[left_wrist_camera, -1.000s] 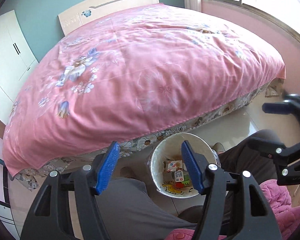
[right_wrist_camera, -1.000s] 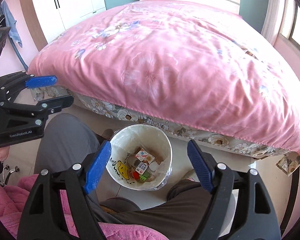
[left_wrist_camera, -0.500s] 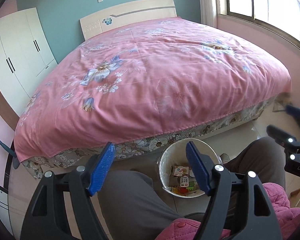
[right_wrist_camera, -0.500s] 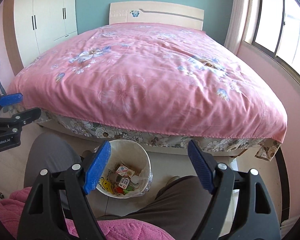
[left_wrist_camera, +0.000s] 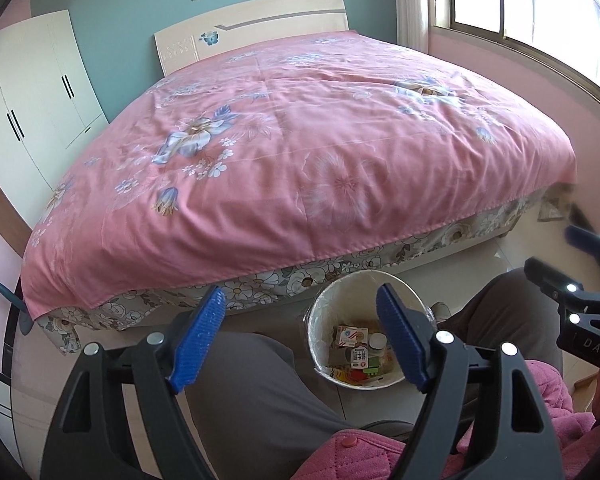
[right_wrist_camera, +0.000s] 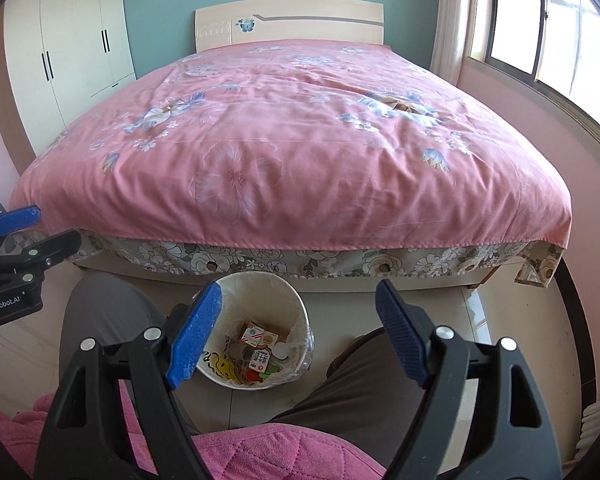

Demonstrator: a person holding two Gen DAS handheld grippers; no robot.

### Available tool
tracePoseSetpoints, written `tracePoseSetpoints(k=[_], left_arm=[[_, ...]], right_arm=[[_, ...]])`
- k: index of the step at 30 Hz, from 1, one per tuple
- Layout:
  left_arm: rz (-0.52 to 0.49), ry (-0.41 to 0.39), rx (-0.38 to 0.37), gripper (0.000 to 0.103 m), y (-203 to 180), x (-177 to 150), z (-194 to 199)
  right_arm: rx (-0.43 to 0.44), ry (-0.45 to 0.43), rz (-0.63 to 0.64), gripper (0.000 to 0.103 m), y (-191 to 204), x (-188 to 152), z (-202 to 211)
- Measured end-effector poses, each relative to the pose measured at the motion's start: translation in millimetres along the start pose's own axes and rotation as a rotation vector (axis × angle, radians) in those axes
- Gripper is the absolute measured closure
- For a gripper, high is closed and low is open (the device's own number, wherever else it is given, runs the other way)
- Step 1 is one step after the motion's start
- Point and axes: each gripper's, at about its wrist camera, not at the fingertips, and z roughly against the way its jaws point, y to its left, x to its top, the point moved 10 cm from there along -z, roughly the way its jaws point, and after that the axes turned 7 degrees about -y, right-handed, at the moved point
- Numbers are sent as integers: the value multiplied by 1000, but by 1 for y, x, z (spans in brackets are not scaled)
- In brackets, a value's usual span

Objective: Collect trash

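A white trash bin (left_wrist_camera: 324,312) lined with a clear bag stands on the floor at the foot of the bed, between the person's knees; it also shows in the right wrist view (right_wrist_camera: 296,304). Inside lie small cartons and wrappers (left_wrist_camera: 354,344) (right_wrist_camera: 260,342). My left gripper (left_wrist_camera: 300,338) is open and empty, held above the bin and the left knee. My right gripper (right_wrist_camera: 298,330) is open and empty, above the bin. Each gripper shows at the edge of the other's view (left_wrist_camera: 552,256) (right_wrist_camera: 40,228).
A large bed with a pink floral cover (left_wrist_camera: 300,152) (right_wrist_camera: 300,140) fills the room ahead. A white wardrobe (right_wrist_camera: 72,60) stands at the back left, a window (right_wrist_camera: 540,24) on the right. The person's grey-trousered legs (left_wrist_camera: 252,400) flank the bin.
Both grippers have risen and tilted up, so the bed's headboard and back wall have come into view. The bin sits lower and smaller in both views. Both stayed open and empty.
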Motion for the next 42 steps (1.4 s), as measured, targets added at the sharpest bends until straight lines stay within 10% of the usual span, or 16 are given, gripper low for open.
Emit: tracePoseSetpoints(k=[42], left_arm=[[-9,-25,13,16,0,5,7]], right_arm=[[-9,-27,48,25,7,8,7]])
